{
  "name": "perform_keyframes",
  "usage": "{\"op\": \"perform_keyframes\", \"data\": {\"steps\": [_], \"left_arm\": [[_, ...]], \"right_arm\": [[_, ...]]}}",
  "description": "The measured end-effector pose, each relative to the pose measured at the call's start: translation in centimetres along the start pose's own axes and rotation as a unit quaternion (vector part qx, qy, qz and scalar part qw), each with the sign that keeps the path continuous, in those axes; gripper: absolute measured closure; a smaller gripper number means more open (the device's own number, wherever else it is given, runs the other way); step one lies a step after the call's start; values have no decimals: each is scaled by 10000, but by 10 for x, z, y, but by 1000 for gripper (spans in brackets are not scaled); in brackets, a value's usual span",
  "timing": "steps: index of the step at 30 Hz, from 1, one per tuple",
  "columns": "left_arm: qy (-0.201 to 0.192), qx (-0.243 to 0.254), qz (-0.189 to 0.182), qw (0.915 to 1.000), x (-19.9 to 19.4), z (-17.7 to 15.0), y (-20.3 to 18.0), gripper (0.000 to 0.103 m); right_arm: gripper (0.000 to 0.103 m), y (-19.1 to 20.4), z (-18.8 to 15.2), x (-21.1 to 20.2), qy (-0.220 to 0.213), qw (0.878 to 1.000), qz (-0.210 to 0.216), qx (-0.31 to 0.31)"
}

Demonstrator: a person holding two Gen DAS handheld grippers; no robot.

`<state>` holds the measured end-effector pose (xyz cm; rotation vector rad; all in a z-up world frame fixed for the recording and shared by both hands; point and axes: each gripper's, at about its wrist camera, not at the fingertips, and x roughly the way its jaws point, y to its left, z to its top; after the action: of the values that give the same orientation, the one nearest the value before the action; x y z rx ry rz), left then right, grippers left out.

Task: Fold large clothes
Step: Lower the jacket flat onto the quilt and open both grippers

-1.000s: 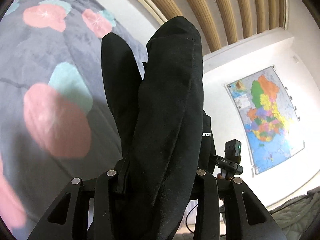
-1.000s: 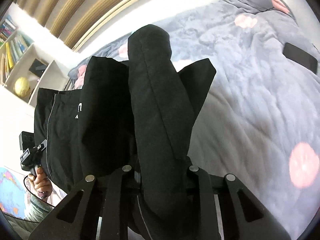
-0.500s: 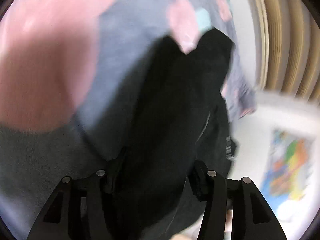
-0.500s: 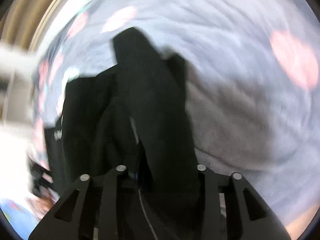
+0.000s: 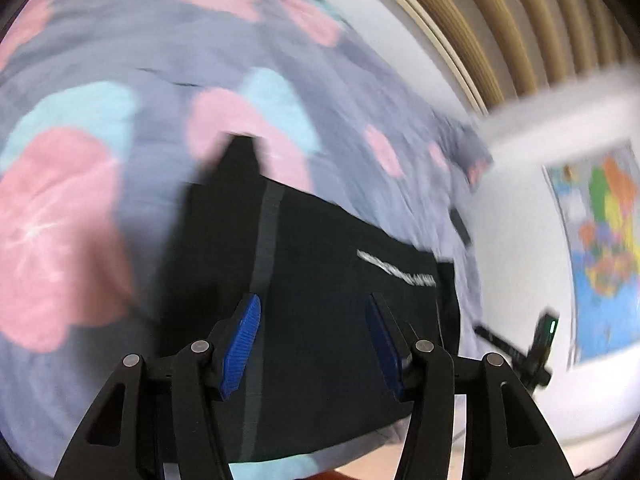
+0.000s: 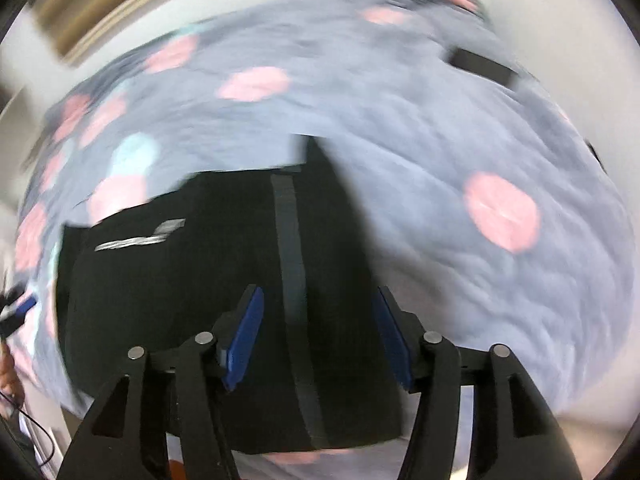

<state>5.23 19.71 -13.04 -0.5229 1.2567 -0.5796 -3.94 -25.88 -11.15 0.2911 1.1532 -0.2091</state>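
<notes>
Now that both sets of tongs have let go, looking pretty much like a fold just got laid down. Left gripper [image 5: 312,344] hanging released, blue pads [image 5: 240,350] standing apart with nothing pinched between them, just hovering over cloth. Same deal for the right gripper [image 6: 316,340]: jaws having just been opening, bare pads, no fabric caught. A second ago, both clenching thick bunches of black cloth held up in the air; now that bundle lying dropped and spread flat.

Black garment [image 5: 320,300] resting on the bed right under both grippers, folded into a fairly tidy block, grey stripe [image 5: 266,248] running down it and a white logo [image 5: 396,270] showing on top. One corner [image 5: 242,152] poking up at the far edge, so probably needing a smoothing pass or one more fold, judging by how wide the block still is.

Further out, grey bedspread [image 6: 420,152] with pink and teal blobs carrying everything, wrinkly but not really blocking anything. Dark flat phone-like thing [image 6: 482,66] lying well apart near the far side, no bother. Beyond the bed, wooden slatted wall [image 5: 500,20] and a colourful map [image 5: 604,256] hanging on the white wall. Heavy blur everywhere, so not trusting small details. Nothing standing in the way of the next grab.
</notes>
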Motion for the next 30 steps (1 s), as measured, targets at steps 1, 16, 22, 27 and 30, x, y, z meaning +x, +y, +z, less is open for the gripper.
{"op": "perform_keyframes", "data": {"steps": [1, 16, 22, 27, 30], "left_arm": [[148, 214, 139, 9996, 12, -6, -14, 46], [970, 873, 1871, 9736, 144, -21, -10, 43], [718, 995, 1613, 9793, 105, -23, -33, 43], [174, 1339, 1610, 9777, 59, -22, -70, 43], [-101, 1438, 1662, 9755, 46, -13, -101, 43]], "right_arm": [[42, 15, -1, 7, 20, 9998, 201, -89], [38, 93, -14, 143, 1045, 9926, -174, -588], [38, 90, -10, 110, 1057, 9927, -135, -562], [38, 88, -13, 58, 754, 9946, -295, -656], [38, 92, -12, 19, 475, 9954, -443, -709]]}}
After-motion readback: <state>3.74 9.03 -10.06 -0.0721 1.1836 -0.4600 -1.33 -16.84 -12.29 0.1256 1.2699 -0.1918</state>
